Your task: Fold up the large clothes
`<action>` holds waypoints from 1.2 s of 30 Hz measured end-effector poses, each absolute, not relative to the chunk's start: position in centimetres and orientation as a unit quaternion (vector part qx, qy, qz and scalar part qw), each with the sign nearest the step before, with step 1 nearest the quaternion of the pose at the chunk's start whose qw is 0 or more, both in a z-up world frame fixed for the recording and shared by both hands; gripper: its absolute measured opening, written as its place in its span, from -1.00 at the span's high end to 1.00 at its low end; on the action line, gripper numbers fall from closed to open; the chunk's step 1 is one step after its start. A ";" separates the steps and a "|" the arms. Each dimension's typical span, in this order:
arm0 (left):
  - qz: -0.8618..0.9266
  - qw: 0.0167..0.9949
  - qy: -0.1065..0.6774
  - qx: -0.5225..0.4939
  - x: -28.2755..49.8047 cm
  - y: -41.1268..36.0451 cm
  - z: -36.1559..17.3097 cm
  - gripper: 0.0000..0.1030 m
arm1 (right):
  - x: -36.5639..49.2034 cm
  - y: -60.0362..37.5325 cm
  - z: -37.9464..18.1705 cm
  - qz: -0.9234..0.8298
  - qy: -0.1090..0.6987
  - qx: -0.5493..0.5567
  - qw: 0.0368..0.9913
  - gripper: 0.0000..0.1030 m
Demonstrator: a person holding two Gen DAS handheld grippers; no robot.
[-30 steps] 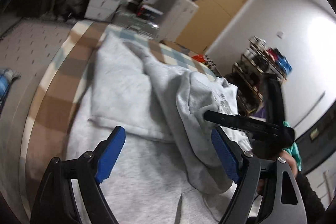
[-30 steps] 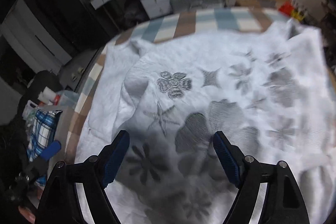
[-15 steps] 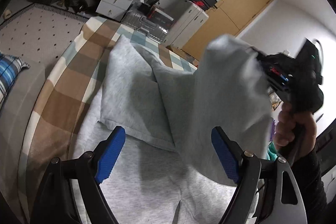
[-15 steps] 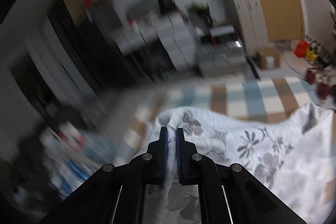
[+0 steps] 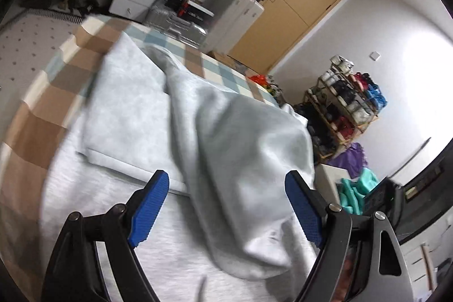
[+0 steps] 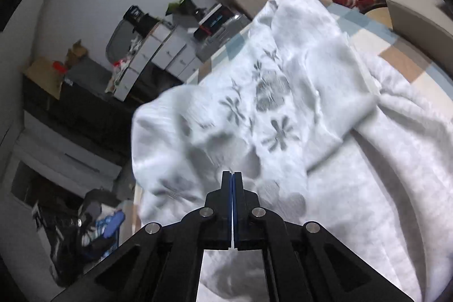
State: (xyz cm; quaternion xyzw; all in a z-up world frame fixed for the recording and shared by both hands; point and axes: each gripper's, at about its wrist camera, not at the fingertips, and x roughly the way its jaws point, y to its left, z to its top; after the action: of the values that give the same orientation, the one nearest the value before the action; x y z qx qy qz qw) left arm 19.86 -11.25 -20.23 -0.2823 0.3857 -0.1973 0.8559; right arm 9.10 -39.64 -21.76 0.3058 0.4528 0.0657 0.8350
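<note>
- Left wrist view: left gripper (image 5: 226,205) w/ jaws spread wide, blue pads (image 5: 148,212) clamping nothing.
- Grey sweatshirt (image 5: 215,137) lies on checked bedspread (image 5: 36,115), spread ahead of and under both fingers; a raised, draped fold hangs between the fingers, nearer the right one. Can't tell if it touches that pad.
- Shoe rack (image 5: 346,95) far beyond right finger, by white wall.
- Right wrist view: right gripper (image 6: 232,183) clenched, pads together, thin edge of the sweatshirt (image 6: 254,115) pinched between them.
- Cloth w/ grey flower print bunches up just ahead of the fingertips and lifts off the bed; rest trails right of the fingers onto the bedspread (image 6: 396,55).
- White drawers (image 6: 164,53) well beyond the fingers, upper left.
</note>
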 end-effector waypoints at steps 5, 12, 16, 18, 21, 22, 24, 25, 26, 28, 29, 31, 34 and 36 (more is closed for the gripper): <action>-0.216 0.865 0.396 -0.219 20.5 -14.5 -19.8 -0.56 | 8.1 -40.7 -22.3 0.084 0.457 0.347 0.815 0.94; -0.242 0.841 0.448 -0.185 23.2 -18.6 -21.5 -0.56 | 7.8 -42.1 -21.1 0.081 0.419 0.353 0.833 0.90; -0.189 0.877 0.428 -0.112 23.6 -20.0 -20.6 -0.56 | 7.6 -43.1 -20.8 0.079 0.414 0.354 0.835 0.37; -0.198 0.873 0.428 -0.122 23.7 -19.9 -20.5 -0.41 | 7.4 -43.8 -20.8 0.071 0.408 0.353 0.839 0.29; -0.224 0.863 0.430 -0.139 23.8 -19.6 -20.6 0.56 | 7.1 -44.6 -20.8 0.063 0.404 0.346 0.845 0.21; -0.237 0.861 0.429 -0.137 23.7 -19.7 -20.5 0.62 | 7.1 -44.8 -20.8 0.059 0.403 0.345 0.845 0.21; -0.249 0.864 0.419 -0.127 23.1 -19.7 -20.1 0.67 | 6.9 -44.9 -20.7 0.059 0.403 0.348 0.844 0.20; -0.253 0.865 0.416 -0.124 23.0 -19.9 -20.0 0.70 | 6.9 -44.7 -20.7 0.061 0.404 0.349 0.843 0.17; -0.265 0.864 0.410 -0.123 22.6 -19.7 -19.7 0.70 | 6.9 -44.6 -20.6 0.064 0.406 0.347 0.843 0.15; -0.261 0.872 0.401 -0.107 22.2 -20.0 -19.2 0.70 | 6.8 -44.1 -20.2 0.083 0.405 0.336 0.846 0.15; -0.262 0.877 0.391 -0.094 21.8 -19.8 -18.9 0.70 | 6.8 -43.7 -19.9 0.089 0.402 0.329 0.850 0.13; -0.265 0.879 0.390 -0.077 21.2 -19.4 -18.6 0.70 | 6.7 -42.8 -18.9 0.104 0.390 0.309 0.861 0.01; -0.277 0.873 0.397 -0.058 21.2 -19.6 -18.9 0.70 | 8.3 -40.7 -17.1 0.134 0.393 0.280 0.865 -0.05; -0.285 0.865 0.411 -0.044 21.3 -19.9 -19.6 0.70 | 10.0 -38.6 -15.3 0.151 0.391 0.240 0.876 -0.04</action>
State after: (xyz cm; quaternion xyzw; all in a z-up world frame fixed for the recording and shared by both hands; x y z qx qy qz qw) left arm 21.26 -19.85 -19.58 -0.0445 0.4115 -0.2850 0.8646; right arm 10.05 -38.63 -15.27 0.2396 0.3910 0.1508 0.8758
